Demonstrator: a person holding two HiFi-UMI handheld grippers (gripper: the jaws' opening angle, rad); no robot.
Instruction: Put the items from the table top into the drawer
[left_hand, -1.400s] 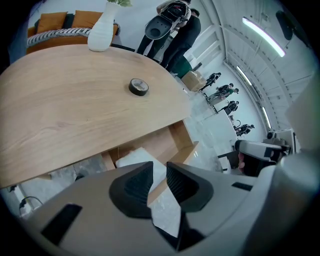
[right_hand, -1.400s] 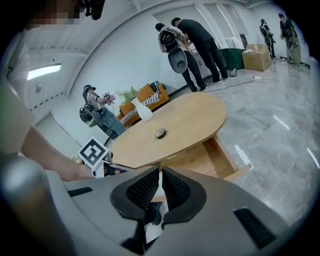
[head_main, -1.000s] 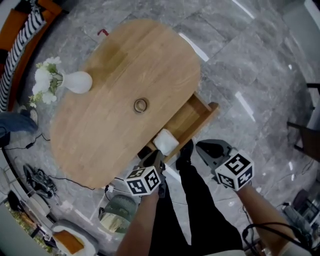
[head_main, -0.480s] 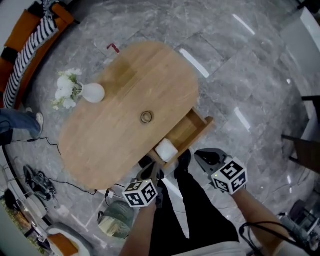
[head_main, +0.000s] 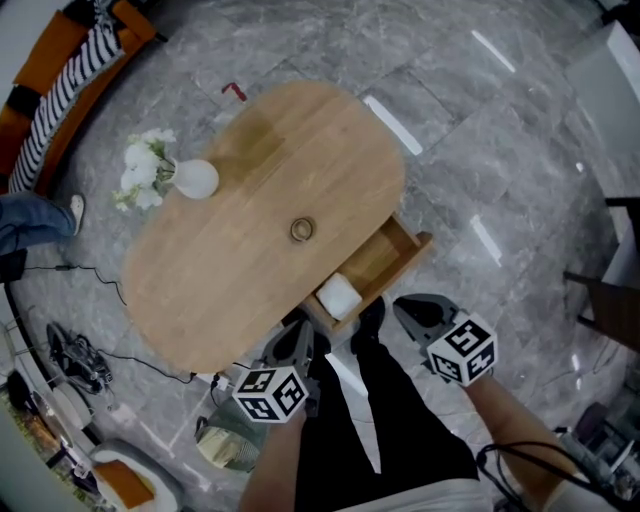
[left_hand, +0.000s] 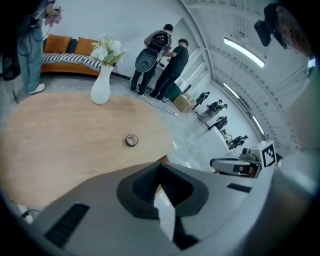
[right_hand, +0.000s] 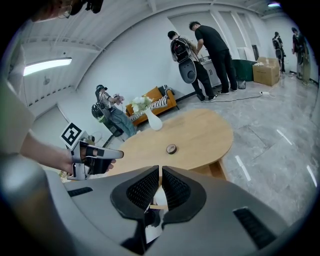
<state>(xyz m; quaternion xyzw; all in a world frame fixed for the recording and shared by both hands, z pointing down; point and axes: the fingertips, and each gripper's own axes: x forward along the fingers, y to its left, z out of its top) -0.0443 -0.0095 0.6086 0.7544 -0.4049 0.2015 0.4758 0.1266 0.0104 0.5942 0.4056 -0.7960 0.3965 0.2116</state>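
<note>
Wooden oval table (head_main: 230, 260) was seen at frame centre, with a small roll (head_main: 302, 230) lying on its middle. A white block (head_main: 339, 296) was seen inside the open drawer (head_main: 388, 252) at the table's lower right edge. Left gripper (head_main: 298, 335) and right gripper (head_main: 412, 308) were held just below the drawer, both closed on nothing.

A vase (head_main: 195, 178) is blocking the table (head_main: 230, 275) at ten o'clock; a white block (head_main: 339, 297) is filling the drawer (head_main: 385, 250)'s near end.
</note>
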